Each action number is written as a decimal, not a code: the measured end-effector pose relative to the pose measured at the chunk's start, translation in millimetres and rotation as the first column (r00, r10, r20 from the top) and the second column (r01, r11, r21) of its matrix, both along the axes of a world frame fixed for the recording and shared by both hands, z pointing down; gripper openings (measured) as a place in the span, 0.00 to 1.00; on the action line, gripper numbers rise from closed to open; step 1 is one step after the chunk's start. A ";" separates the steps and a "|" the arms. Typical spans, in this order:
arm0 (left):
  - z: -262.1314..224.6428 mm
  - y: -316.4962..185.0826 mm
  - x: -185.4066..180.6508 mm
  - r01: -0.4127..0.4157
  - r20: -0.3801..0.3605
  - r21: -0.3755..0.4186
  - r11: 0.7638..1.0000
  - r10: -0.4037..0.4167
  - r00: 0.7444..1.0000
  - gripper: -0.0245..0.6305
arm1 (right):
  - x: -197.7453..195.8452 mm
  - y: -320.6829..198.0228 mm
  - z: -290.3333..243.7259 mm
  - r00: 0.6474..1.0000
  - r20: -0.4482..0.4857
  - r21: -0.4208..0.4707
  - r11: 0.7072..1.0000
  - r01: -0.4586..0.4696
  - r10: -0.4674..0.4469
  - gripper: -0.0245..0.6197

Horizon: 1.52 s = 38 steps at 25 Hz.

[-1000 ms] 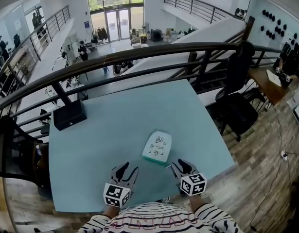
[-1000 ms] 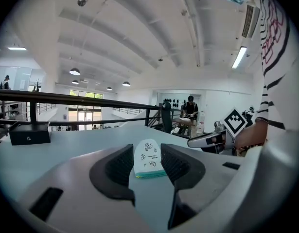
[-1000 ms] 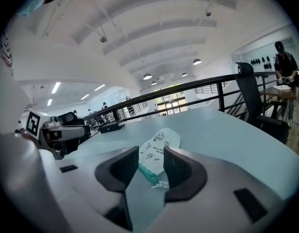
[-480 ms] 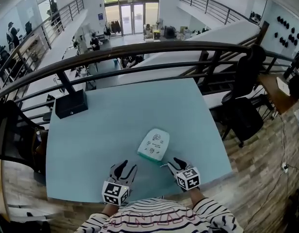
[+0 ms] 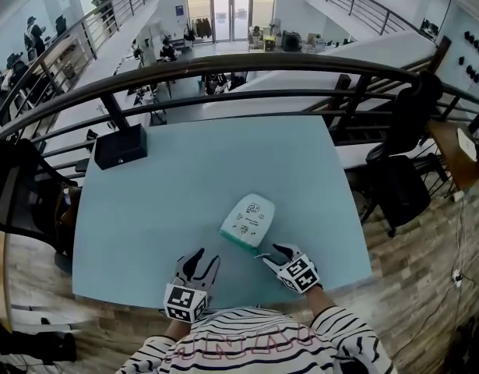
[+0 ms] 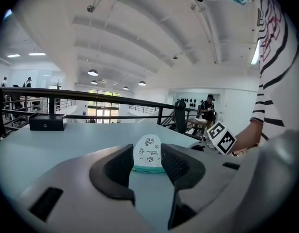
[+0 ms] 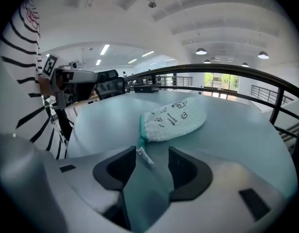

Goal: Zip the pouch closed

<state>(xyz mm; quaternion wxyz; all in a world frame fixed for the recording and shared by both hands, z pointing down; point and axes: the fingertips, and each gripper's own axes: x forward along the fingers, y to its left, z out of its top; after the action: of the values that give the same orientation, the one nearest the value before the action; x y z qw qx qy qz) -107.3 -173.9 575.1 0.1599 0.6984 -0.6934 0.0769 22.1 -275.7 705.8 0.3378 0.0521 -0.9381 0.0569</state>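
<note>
A white pouch [image 5: 248, 220] with small doodles and a teal zipper edge lies flat on the pale blue table [image 5: 184, 185]. My right gripper [image 5: 272, 251] sits low at the pouch's near right corner. In the right gripper view the pouch [image 7: 173, 119] lies just ahead, and its zipper pull [image 7: 143, 155] rests between the right gripper [image 7: 151, 151] jaws, close to the left one. These jaws have just been opening and do not press on the pull. My left gripper [image 5: 198, 262] stands open, a short way before the pouch [image 6: 147, 154], with nothing held.
A black box [image 5: 121, 146] sits at the table's far left corner. A dark railing [image 5: 247, 65] runs behind the table. A black chair [image 5: 21, 201] stands at the left and another [image 5: 399, 181] at the right. The table's near edge is just under both grippers.
My right gripper has sunk toward the table and rolled, ending closer to the pouch's near corner. The left gripper has shifted slightly. The pouch has stayed where it was.
</note>
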 end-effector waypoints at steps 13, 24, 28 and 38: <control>5.6 7.4 7.4 0.021 0.003 -0.033 0.999 -0.021 1.000 0.27 | -7.0 16.1 15.9 0.970 -0.092 0.103 0.967 0.235 -0.226 0.27; 14.6 8.1 9.8 -0.041 0.007 -0.063 0.997 0.042 0.999 0.27 | -18.2 27.4 -4.9 0.996 0.070 -0.085 0.994 0.065 -0.059 0.10; 17.4 9.6 8.3 -0.077 0.010 -0.082 0.994 0.078 0.997 0.27 | -27.8 32.7 -21.8 0.993 0.115 -0.127 0.992 0.010 0.004 0.10; 34.7 -2.8 24.6 -0.360 0.065 -0.145 0.921 0.372 0.926 0.27 | -50.6 52.6 -60.3 0.976 0.197 -0.160 0.985 -0.060 0.092 0.10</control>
<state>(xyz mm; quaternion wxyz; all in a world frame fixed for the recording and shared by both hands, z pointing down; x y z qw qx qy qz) -82.7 -176.7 609.7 0.1562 0.7995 -0.5505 0.1825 -28.6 -223.1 645.4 0.2406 0.0558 -0.9579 0.1466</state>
